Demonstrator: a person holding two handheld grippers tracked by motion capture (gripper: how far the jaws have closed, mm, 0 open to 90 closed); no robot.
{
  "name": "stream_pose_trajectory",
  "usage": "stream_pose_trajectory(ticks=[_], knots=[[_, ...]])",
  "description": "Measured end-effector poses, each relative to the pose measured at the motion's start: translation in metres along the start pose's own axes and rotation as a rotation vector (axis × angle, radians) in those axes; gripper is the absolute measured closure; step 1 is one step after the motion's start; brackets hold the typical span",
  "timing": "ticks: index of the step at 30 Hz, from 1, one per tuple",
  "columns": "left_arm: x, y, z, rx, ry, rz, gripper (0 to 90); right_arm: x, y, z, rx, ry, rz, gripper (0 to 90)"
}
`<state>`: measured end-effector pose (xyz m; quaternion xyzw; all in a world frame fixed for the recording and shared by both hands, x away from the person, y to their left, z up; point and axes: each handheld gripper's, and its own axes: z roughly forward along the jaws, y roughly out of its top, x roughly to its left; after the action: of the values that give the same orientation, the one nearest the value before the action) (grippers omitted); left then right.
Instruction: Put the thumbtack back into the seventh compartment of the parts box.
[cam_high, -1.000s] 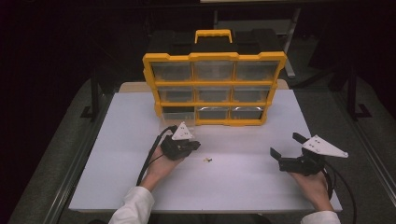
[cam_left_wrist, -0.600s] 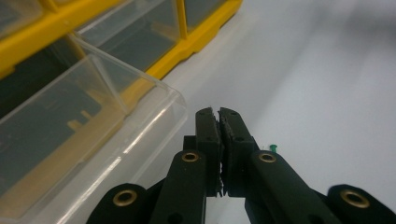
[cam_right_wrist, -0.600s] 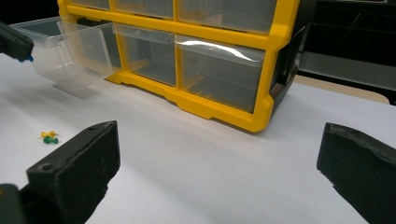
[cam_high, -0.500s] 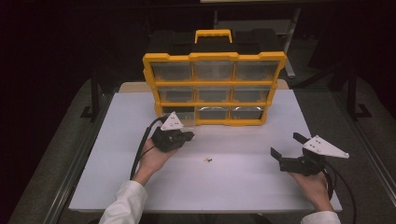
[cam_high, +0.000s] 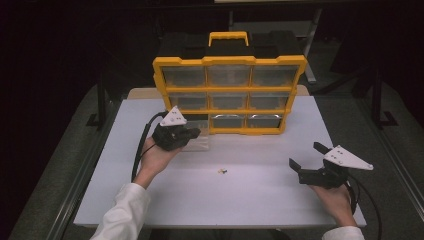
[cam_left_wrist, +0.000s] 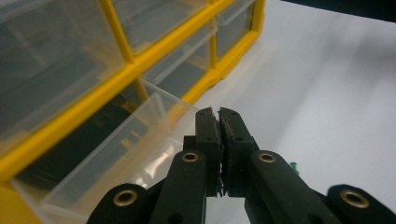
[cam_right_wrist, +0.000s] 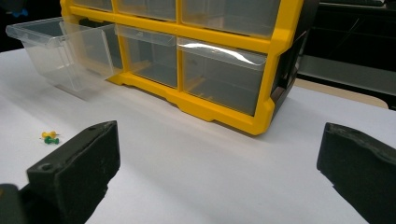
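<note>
A: What is standing at the back of the white table (cam_high: 260, 190)?

B: A yellow-framed organiser cabinet (cam_high: 229, 95), upright, with a yellow carry handle on top, black sides and three rows of three clear plastic drawers. The frame looks like smooth, hard plastic.

A: And the bottom-left drawer?

B: That clear drawer (cam_right_wrist: 60, 49) is pulled well out of its bay, with its front on the table. It is a thin-walled, see-through tub with a flared lip.

A: What are the grippers doing?

B: The left gripper (cam_left_wrist: 218, 122) has its black jaws pressed together right at the drawer's front wall; I cannot tell whether they pinch the rim. The right gripper (cam_high: 306, 156) rests low on the table, well apart from the cabinet, with its jaws spread wide and nothing between them.

A: Anything loose?

B: Two small pushpins (cam_right_wrist: 50, 137), one yellow and one green, lie touching on the table between the grippers.
</note>
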<state>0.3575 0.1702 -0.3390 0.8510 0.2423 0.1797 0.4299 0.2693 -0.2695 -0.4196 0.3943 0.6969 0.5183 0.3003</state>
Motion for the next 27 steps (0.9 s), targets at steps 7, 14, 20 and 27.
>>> stream_pose_trajectory(ticks=[7, 14, 20, 27], knots=[[0.015, 0.017, -0.009, -0.005, 0.028, 0.011, 87.6, -0.001, 0.0, 0.0, 0.001, 0.001, 0.006, 0.0], [0.032, 0.023, -0.017, -0.023, 0.055, -0.012, 87.6, -0.001, 0.0, 0.0, 0.002, 0.003, 0.008, 0.0], [0.041, 0.019, -0.014, -0.043, 0.051, -0.042, 86.9, 0.0, -0.001, 0.0, 0.008, 0.004, 0.005, 0.0], [0.04, 0.017, -0.016, -0.119, 0.066, -0.112, 40.9, -0.001, -0.001, 0.0, 0.016, 0.003, 0.009, 0.0]])
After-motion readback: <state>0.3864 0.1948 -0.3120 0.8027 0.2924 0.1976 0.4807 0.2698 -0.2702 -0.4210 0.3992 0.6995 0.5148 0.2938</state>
